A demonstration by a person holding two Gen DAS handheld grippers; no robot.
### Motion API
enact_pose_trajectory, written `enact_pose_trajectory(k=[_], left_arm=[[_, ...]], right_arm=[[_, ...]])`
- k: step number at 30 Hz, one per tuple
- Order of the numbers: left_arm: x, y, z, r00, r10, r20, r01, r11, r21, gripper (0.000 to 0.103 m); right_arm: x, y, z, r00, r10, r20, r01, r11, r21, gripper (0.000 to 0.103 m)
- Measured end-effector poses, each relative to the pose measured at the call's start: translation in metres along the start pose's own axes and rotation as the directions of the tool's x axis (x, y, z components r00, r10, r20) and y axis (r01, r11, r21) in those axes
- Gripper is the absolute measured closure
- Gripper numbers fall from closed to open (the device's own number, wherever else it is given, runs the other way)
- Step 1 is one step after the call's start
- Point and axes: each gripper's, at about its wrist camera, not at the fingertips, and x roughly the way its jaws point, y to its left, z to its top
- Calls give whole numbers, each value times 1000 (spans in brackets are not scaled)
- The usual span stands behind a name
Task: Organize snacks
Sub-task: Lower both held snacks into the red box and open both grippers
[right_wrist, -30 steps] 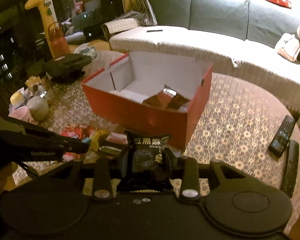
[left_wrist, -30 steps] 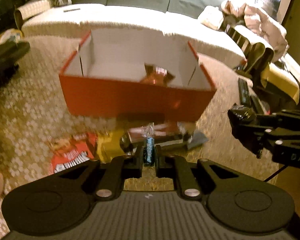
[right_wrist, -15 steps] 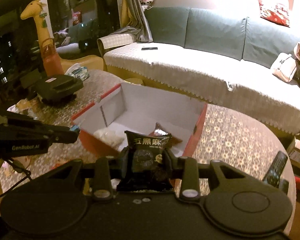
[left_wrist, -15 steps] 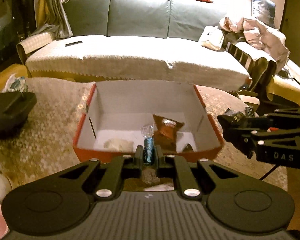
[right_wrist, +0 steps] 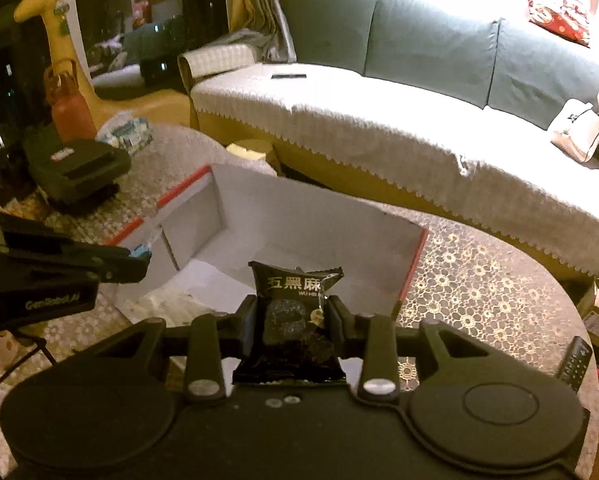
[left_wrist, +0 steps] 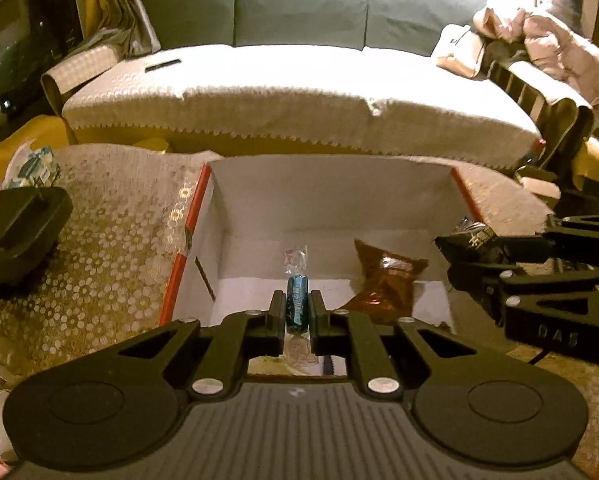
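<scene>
Black plastic fingers of the left gripper (left_wrist: 297, 314) are clamped on a small blue candy (left_wrist: 297, 304) in a clear twist wrapper, held upright over the near edge of an open red cardboard box (left_wrist: 187, 236). The candy looks light and hard; its crinkly wrapper ends are flimsy, so the firm middle, where it is pinched, is the sound place to hold it.

The right gripper (right_wrist: 292, 322) is closed on a black snack packet (right_wrist: 295, 320) printed with pale Chinese characters, gripped across its middle. The packet seems light, soft and slippery, with contents that may crush, so gentle pressure suits it. It hangs above the box's near right side.

Inside the white-lined box lie a reddish-brown foil snack bag (left_wrist: 383, 280) toward the right and a pale crumpled wrapper (right_wrist: 167, 304) near the front. The box sits on a table with a lace-patterned cloth (left_wrist: 111, 248). Behind it stands a green sofa (right_wrist: 419, 44) with a cream cover.
</scene>
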Motion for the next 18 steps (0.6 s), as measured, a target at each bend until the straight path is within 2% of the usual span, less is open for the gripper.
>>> enact_pose_trajectory(k=[9,18], left_arm=[[33,1,-9,997,18,-74,-17,1000,21,92],[45,-4,-19,993,17,-116,-13,999,32,92]], right_arm=[[39,11,-7,997,1,-79,-4,999,-37,67],[51,14,-15,993,8,-117,-14,999,-49,67]])
